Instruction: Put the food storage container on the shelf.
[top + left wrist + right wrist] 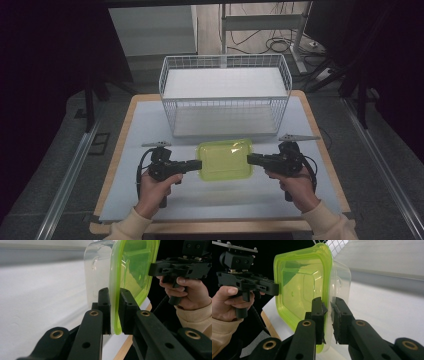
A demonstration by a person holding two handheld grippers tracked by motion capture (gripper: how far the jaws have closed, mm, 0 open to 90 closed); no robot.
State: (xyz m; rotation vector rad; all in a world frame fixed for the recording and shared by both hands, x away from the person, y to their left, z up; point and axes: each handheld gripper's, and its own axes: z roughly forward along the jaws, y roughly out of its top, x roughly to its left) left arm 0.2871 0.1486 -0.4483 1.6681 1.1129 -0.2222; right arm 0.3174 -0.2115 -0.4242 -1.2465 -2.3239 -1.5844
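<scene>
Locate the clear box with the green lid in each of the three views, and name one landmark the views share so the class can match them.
High view: the green-lidded box sits centre, between both grippers, in front of the wire basket.
Left gripper view: the box stands upper centre, its rim pinched by the left gripper.
Right gripper view: the box is centre, its rim clamped by the right gripper.
Shared landmark: the white table cover.

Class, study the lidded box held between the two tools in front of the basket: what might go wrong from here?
1. Each tool, left and right, pinches only the thin rim of the box; it might slip or tilt.
2. The green lid might pop off the clear base.
3. The box might catch the wire basket wall close behind it.
</scene>
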